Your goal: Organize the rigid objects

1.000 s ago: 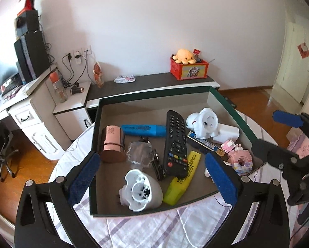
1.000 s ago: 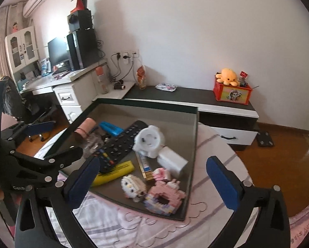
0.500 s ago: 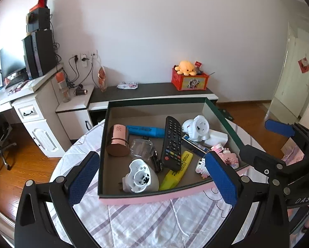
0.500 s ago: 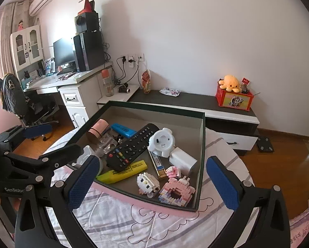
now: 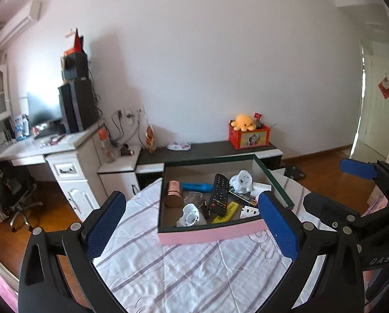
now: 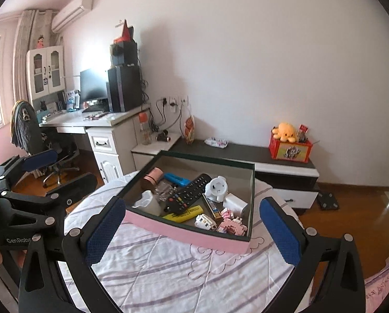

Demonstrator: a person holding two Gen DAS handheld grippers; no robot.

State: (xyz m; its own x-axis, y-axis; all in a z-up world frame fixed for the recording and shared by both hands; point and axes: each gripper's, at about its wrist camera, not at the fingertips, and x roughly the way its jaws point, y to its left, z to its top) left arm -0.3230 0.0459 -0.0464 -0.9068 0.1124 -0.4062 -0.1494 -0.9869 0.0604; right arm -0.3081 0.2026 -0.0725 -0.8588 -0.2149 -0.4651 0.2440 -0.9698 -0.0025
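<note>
Left wrist view: the left tongs (image 5: 191, 227) hang above the worktop (image 5: 194, 274), a round one under a white cloth with purple stripes, their blue pads spread wide with nothing between them. Ahead of them, on the cloth, sits the pink-sided box (image 5: 210, 233) with a dark green rim, and the rigid things lie inside it: a rose-gold cylinder (image 5: 174, 193) at the left, a blue marker (image 5: 197, 186) lying behind it, a black remote control (image 5: 219, 194) running front to back in the middle, a yellow highlighter (image 5: 227, 212) just right of the remote's near end, a white plug adapter (image 5: 242, 181) toward the back right and a white round gadget (image 5: 190, 215) against the near wall. The right tongs (image 5: 350, 190) show at the right edge, also spread. Right wrist view: the right tongs (image 6: 191, 228) are held over the near edge of the same cloth, pads wide apart and gripping nothing, with the box (image 6: 191, 234) between and beyond them. Here the remote control (image 6: 187, 198) lies slantwise, the highlighter (image 6: 184, 214) beside its near end, a white charger block (image 6: 234, 203) and a pink brick-built figure (image 6: 232, 226) in the right corner. The left tongs (image 6: 45, 172) reach in from the left, spread apart.
</note>
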